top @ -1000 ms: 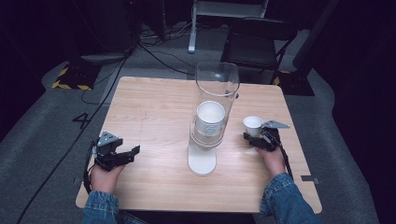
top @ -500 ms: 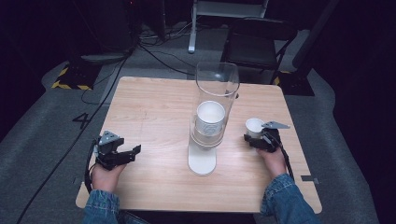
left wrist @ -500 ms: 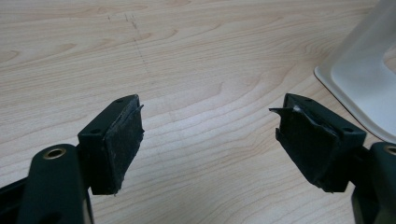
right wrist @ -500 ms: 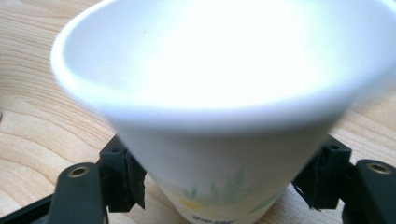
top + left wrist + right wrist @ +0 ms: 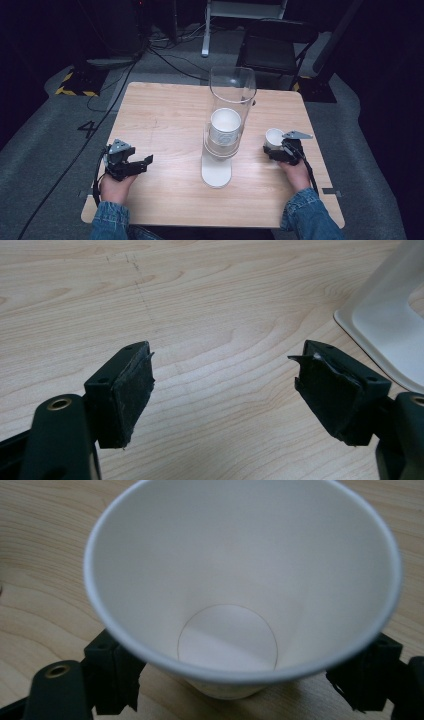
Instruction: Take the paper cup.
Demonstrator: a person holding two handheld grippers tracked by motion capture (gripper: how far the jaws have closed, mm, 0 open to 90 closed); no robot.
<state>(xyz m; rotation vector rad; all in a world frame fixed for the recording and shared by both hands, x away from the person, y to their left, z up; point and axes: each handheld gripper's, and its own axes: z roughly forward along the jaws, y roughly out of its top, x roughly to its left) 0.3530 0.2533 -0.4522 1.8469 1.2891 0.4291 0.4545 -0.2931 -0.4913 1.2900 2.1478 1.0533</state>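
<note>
A small white paper cup (image 5: pixel 274 137) stands upright on the light wooden table (image 5: pixel 165 115), at about 3 o'clock from the tall clear plastic cup dispenser (image 5: pixel 227 120), well apart from it. The right gripper (image 5: pixel 281 148) is at the cup's near side. In the right gripper view the cup (image 5: pixel 240 585) sits between the two black jaws; they have just been opening, and I cannot tell if the pads touch the wall of the cup.

The left gripper (image 5: pixel 131 166) rests on the table at about 9 o'clock from the dispenser's white flat base (image 5: pixel 216 171). In the left gripper view its jaws stand wide, with only bare wood (image 5: pixel 200 315) between them, and a corner of the white base (image 5: pixel 385 325) shows at 2 o'clock.

Inside the dispenser a stack of white paper cups (image 5: pixel 225 127) is visible.
</note>
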